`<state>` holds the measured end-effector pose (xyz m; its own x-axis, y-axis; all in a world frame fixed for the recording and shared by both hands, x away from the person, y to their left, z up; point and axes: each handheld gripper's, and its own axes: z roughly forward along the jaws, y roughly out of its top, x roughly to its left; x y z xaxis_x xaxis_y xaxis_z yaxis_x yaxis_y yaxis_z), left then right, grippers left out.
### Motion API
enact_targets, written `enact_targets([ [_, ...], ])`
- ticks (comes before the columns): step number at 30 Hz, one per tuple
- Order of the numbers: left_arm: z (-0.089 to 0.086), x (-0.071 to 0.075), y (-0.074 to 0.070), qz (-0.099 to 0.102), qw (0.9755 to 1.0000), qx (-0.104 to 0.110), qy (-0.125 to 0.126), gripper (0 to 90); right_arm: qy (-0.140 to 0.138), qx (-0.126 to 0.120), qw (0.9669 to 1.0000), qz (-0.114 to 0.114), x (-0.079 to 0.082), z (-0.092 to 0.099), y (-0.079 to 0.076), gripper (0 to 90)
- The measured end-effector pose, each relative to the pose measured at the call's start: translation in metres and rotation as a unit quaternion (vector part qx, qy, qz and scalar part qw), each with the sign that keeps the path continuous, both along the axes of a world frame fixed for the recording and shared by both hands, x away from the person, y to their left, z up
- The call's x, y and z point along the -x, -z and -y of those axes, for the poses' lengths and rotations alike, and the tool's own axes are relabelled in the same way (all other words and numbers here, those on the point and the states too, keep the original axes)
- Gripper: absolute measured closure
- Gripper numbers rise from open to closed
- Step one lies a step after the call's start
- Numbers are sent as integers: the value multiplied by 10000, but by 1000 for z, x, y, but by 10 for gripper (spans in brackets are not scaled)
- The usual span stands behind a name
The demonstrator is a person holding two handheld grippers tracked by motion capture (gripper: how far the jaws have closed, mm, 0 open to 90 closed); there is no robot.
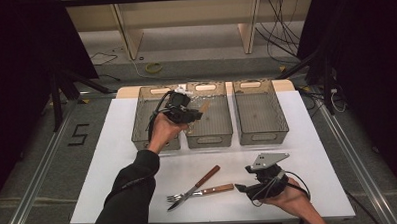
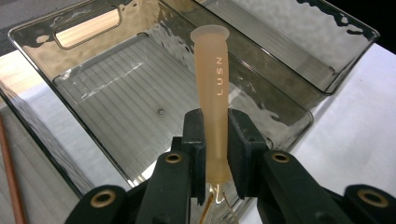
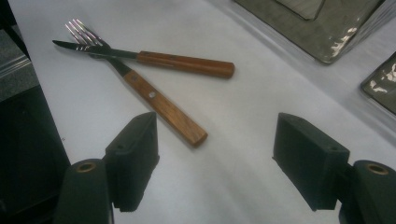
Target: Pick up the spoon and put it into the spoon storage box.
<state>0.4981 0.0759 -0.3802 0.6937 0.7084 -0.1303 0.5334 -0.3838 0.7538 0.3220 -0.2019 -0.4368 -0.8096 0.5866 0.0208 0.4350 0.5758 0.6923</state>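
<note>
Peach handle [image 2: 212, 93]: clamped in left gripper [image 2: 215, 140] jaws over middle bin [image 1: 214, 119] (seemingly for dropping).
Right gripper [image 3: 215, 158]: jaws wide open, facing fork [image 3: 140, 88].

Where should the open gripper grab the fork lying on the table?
Probably the fork's wooden handle, from above: it lies flat and bare, pointing toward the right gripper. Its tines are crossed by the knife, so avoid that end.
</note>
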Motion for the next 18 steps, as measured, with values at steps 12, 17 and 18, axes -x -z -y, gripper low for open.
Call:
enact_targets([
  [12,8,-12,8,-9,9999,7,-121,776,-9,-3,10000,3,0,1,0,314],
  [17,8,-15,8,11,9999,26,-153,776,-10,-2,10000,-3,0,1,0,314],
  [18,8,-16,7,7,9999,19,-140,776,-11,-2,10000,-2,0,1,0,315],
])
